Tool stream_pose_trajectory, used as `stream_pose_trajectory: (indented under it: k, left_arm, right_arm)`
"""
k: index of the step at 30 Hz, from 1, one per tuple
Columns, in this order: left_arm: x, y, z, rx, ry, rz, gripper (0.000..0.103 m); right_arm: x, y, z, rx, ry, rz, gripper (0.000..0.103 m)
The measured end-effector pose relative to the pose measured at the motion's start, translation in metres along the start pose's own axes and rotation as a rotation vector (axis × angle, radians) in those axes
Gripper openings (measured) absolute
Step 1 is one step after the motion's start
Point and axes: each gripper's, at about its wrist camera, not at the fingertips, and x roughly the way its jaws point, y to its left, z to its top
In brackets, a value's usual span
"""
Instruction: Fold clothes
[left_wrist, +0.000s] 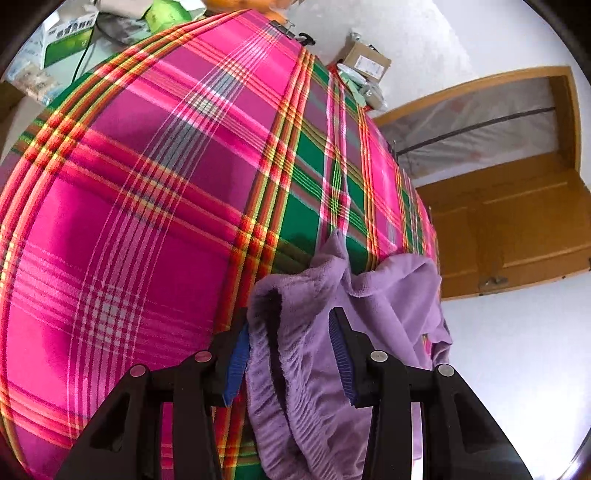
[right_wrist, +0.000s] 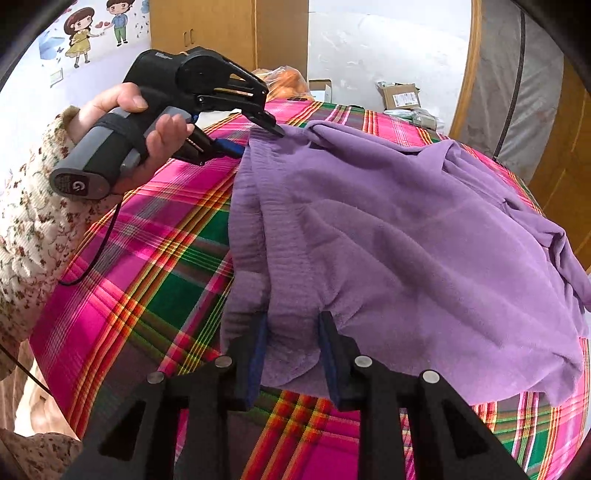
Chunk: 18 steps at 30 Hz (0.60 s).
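- Both tongs grip one elastic edge of the purple garment (right_wrist: 388, 236), likely a waistband: the left tongs (left_wrist: 291, 354) are clamped on a thick bunch of it, the right tongs (right_wrist: 291, 347) are narrowed on a thinner corner
- The step looks like spreading the garment flat before a first fold; I would draw the two corners apart until the edge runs straight, keeping it low over the surface (right_wrist: 155, 280)
- Keep both grips firm; the fleecy cloth could slip from the right pads
- The garment lies rumpled on the plaid-covered surface, its far part sagging over the edge, so pull it back onto the cloth
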Motion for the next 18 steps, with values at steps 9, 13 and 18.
stream_pose_trajectory:
  k: [9, 13, 18]
  left_arm:
    - [-0.032, 0.010, -0.024, 0.011, -0.032, 0.018, 0.044]
    - [-0.039, 0.001, -0.036, 0.030, -0.048, -0.037, 0.044]
    - [-0.025, -0.006, -0.046, 0.051, 0.012, -0.039, 0.044]
  right_arm:
    - [-0.002, -0.002, -0.002, 0.019, -0.008, 0.011, 0.029]
    - [-0.002, -0.003, -0.003, 0.025, -0.010, 0.014, 0.029]
    - [-0.002, -0.005, -0.005, 0.031, -0.016, 0.020, 0.029]
